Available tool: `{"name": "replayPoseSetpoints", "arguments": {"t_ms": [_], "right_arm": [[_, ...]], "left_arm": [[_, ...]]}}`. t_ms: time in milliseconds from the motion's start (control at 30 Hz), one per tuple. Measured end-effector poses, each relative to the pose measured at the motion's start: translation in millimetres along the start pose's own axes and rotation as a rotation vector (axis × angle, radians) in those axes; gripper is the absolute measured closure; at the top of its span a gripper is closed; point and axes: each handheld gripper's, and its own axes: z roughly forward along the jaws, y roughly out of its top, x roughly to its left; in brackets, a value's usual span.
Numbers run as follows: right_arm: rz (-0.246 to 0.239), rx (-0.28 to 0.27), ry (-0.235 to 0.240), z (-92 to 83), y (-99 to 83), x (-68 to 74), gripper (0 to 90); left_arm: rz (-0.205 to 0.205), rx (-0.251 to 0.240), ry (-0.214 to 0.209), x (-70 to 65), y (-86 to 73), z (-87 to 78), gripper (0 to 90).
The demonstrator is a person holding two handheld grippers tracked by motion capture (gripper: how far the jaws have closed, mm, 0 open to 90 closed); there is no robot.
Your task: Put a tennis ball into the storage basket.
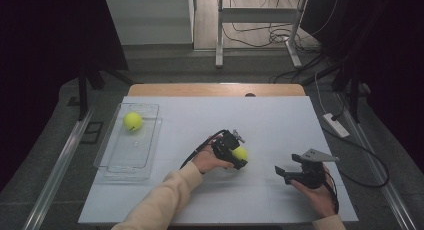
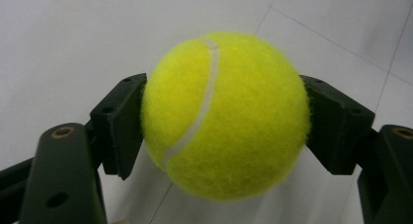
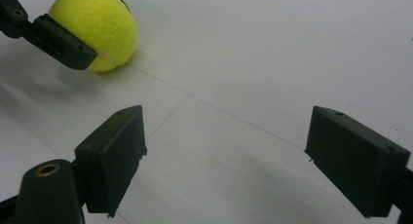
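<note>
My left gripper [image 2: 225, 124] has its black jaws clamped on a fuzzy yellow tennis ball [image 2: 226, 114] resting on the white table [image 1: 280, 120]. My right gripper [image 3: 226, 158] stands wide open over bare table, holding nothing.

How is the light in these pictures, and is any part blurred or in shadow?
High view: the white table is evenly lit, its surroundings nearly black. Left gripper view: the fuzzy yellow tennis ball between the left gripper pads is sharp and bright. Right gripper view: the open right gripper looks slightly soft; a faint shadow lies beside the ball.
</note>
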Motion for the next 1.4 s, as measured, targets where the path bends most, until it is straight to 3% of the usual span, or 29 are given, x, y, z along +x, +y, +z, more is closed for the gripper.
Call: {"name": "replayPoseSetpoints", "arguments": {"t_ms": [300,833,1400], "right_arm": [[0.000,0.000,-0.002,-0.1,0.0,0.0,14.6],[-0.002,0.001,-0.007,-0.3,0.0,0.4,14.7],[0.000,0.002,-0.009,-0.3,0.0,0.5,14.8]], "left_arm": [[0.021,0.004,0.008,-0.3,-0.7,-2.8,26.7],[0.009,-0.053,0.017,3.4,-3.4,-24.6,26.8],[-0.014,-0.098,0.052,12.2,-9.7,-46.8,26.7]]}}
